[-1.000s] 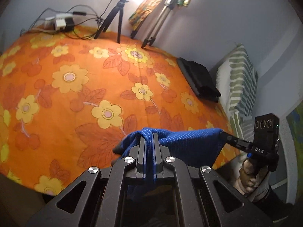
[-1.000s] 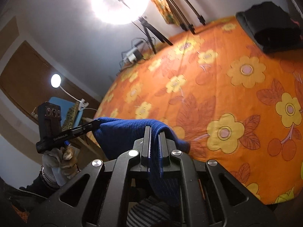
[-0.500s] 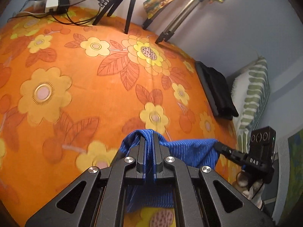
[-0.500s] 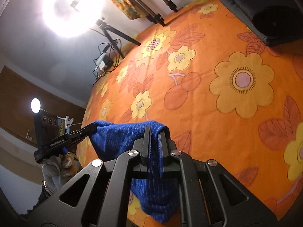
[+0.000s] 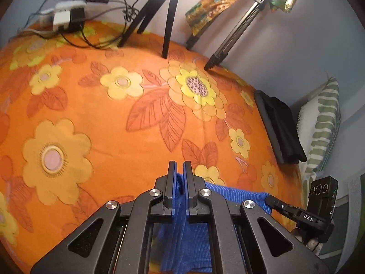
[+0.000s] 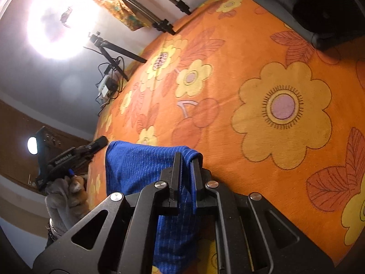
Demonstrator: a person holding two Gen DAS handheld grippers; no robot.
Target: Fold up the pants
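The blue pinstriped pants [image 5: 230, 194] hang stretched between my two grippers above an orange flowered bedspread [image 5: 136, 118]. My left gripper [image 5: 180, 166] is shut on one end of the cloth; the rest hangs below it. My right gripper [image 6: 186, 159] is shut on the other end of the pants [image 6: 141, 159]. In the left wrist view the right gripper [image 5: 270, 199] shows at the lower right, holding the cloth's edge. In the right wrist view the left gripper [image 6: 102, 140] shows at the left, at the cloth's far corner.
A folded black garment [image 5: 280, 127] lies at the bed's right side, also in the right wrist view [image 6: 319, 11]. A striped pillow [image 5: 324, 125] stands beyond it. Tripod legs [image 5: 167, 22], a light stand [image 5: 237, 29] and a power strip with cables [image 5: 66, 18] are along the far edge.
Both grippers have carried the pants forward and lower over the bed. The far edge and the black garment look closer now. Both stay shut on the cloth.
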